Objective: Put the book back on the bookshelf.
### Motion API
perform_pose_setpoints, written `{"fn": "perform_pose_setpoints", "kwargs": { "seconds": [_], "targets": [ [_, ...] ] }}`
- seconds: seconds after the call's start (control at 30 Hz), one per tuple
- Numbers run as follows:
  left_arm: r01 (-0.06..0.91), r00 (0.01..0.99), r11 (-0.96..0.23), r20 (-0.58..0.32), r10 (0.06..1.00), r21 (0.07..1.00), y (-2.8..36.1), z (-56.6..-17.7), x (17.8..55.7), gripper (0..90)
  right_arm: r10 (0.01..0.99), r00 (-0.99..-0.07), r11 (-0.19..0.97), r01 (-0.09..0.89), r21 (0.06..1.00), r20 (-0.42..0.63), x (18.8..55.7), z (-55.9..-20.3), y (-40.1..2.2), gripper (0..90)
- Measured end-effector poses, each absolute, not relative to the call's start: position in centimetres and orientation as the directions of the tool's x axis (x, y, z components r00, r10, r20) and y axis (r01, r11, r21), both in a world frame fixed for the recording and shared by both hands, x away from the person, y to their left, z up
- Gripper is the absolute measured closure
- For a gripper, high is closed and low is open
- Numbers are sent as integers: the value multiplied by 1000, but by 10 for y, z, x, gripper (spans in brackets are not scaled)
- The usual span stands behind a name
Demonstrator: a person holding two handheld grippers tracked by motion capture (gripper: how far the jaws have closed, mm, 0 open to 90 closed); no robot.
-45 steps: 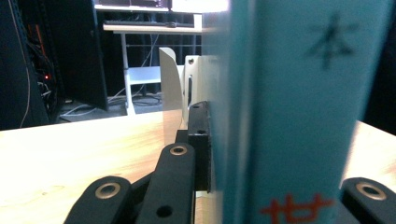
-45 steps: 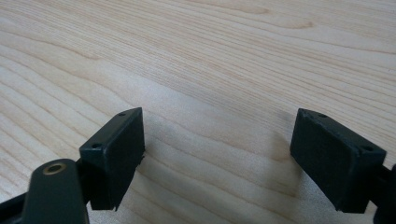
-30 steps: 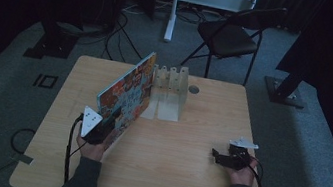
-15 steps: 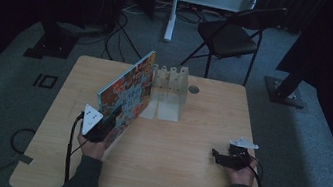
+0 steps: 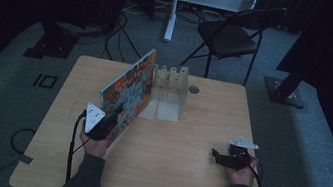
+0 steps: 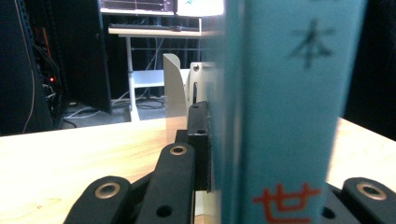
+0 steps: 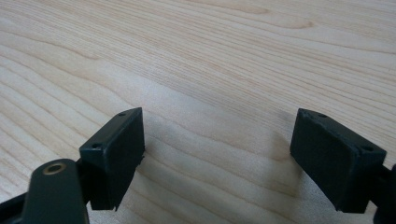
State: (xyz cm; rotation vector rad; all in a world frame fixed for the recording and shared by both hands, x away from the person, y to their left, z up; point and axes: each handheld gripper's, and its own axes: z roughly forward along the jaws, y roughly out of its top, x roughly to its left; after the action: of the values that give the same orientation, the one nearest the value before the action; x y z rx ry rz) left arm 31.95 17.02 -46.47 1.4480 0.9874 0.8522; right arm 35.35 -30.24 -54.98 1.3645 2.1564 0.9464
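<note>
Holding the book upright on its edge, your left gripper is clenched on the near end, the teal spine pinched between the jaws. The book stands tilted on the table, left of centre, its far end just beside the white slotted rack at the back.

Your right gripper rests low at the right side of the table, well apart from the book, jaws spread with nothing between them but bare wood.

Step in hand, as I read it: the book is raised and gripped, waiting to be steered into the rack.

Next move, by judgement:
- keep the book vertical and line its far edge up with one gap between the dividers;
- slide it forward along the table, not lifting more than needed;
- bring the right gripper over if the cover starts to lean, since one grip at one end leaves the far end free to swing.

Which slot it faces, I cannot tell.
</note>
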Motion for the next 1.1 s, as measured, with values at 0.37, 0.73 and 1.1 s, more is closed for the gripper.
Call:
{"fn": "perform_pose_setpoints", "kwargs": {
  "seconds": [0.37,0.73,1.1],
  "targets": [
    [106,379,-22,-20,925,994,167,-464,324,809,902,-432,287,618,731,11,353,-550,-302,173],
    [104,365,-12,-27,931,994,168,-465,329,809,902,-432,287,618,732,11,354,-550,-303,173],
    [104,364,-21,-18,931,994,165,-463,333,809,902,-432,285,619,732,14,353,-550,-303,173]
  ]
}}
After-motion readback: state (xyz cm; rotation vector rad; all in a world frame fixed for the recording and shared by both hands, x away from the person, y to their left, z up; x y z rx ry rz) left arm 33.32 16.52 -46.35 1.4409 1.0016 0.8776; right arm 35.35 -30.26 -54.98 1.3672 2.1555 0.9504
